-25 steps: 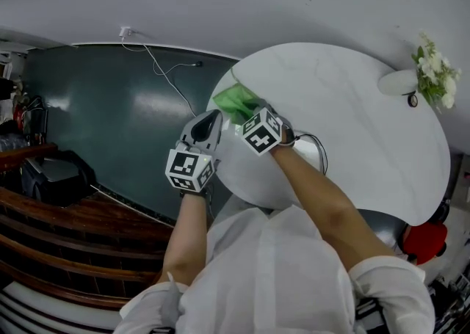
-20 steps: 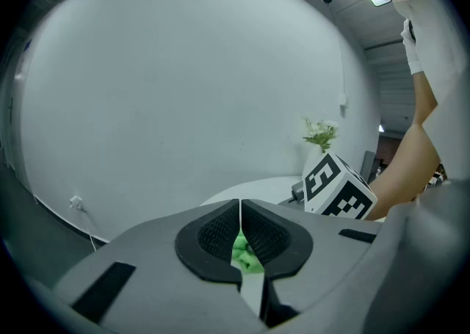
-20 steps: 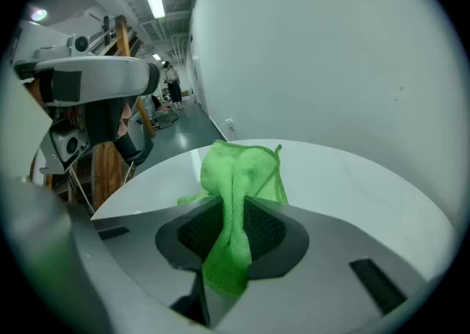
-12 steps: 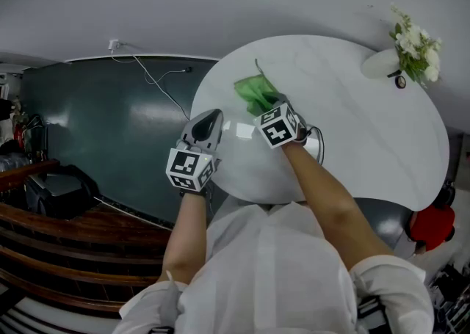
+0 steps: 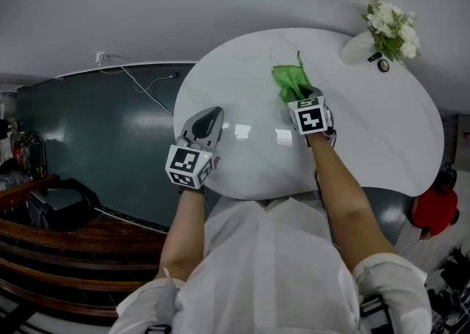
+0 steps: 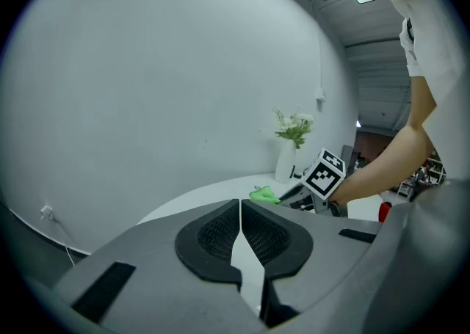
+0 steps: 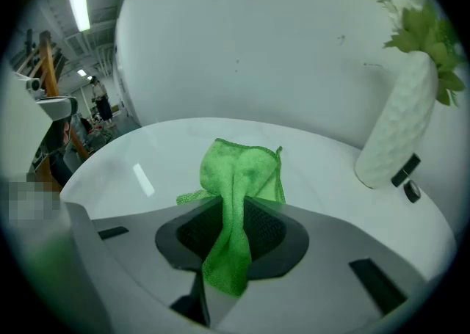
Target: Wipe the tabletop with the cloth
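Right gripper fingers pinch the green cloth, its length lying straight ahead on the bench (left gripper fingers together, empty).

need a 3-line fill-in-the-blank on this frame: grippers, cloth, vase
1. The right gripper is shut on a ___ cloth.
2. The left gripper is shut and holds ___.
3. The colour of the vase on the table is ___.

Missing words: green; nothing; white.
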Motion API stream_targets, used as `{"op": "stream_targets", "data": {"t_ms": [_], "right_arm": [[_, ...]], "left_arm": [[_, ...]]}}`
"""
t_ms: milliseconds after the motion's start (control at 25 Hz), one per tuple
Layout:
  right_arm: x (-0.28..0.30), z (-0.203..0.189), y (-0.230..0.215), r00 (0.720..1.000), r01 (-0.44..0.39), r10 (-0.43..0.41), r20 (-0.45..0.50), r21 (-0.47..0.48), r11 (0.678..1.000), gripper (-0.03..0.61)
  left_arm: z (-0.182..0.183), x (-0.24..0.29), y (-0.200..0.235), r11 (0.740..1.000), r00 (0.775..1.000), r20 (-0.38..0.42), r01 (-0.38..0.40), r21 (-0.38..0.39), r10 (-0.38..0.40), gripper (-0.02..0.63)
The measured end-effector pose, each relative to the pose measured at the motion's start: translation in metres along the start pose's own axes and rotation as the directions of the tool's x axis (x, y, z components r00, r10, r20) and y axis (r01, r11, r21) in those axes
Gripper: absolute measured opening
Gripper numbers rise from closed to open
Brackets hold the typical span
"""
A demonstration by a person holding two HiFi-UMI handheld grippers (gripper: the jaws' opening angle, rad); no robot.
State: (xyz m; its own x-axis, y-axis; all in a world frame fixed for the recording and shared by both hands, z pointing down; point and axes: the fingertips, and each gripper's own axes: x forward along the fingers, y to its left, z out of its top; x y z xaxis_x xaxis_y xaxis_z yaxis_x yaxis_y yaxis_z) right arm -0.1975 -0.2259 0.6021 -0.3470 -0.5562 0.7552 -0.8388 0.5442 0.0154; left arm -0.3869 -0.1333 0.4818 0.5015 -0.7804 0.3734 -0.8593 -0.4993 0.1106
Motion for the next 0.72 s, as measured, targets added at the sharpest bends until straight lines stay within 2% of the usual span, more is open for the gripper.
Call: {"op": "stream_targets", "data": {"t_ms": [360, 560, 720], "right_arm": [[-0.045, -0.061, -0.101, 0.984, 0.178, -0.173, -0.05, 0.127, 0.976, 0.081], [-0.071, -0.094, -0.129, 0.97, 0.239, -0.228, -0.08, 0.18, 0.954, 0.081], [-0.09, -0.118, -0.133, 0.965, 0.261, -0.244, -0.097, 0.237, 0.936, 0.081]], "left_arm": [[0.005, 0.019, -0.025, 0.998, 0.998, -0.02, 0.059, 0.029, -0.058, 0.018], [0.008, 0.026, -0.034, 0.996, 0.997, -0.025, 0.08, 0.04, -0.079, 0.018], [0.01, 0.028, -0.037, 0.994, 0.996, -0.033, 0.089, 0.057, -0.087, 0.018]]}}
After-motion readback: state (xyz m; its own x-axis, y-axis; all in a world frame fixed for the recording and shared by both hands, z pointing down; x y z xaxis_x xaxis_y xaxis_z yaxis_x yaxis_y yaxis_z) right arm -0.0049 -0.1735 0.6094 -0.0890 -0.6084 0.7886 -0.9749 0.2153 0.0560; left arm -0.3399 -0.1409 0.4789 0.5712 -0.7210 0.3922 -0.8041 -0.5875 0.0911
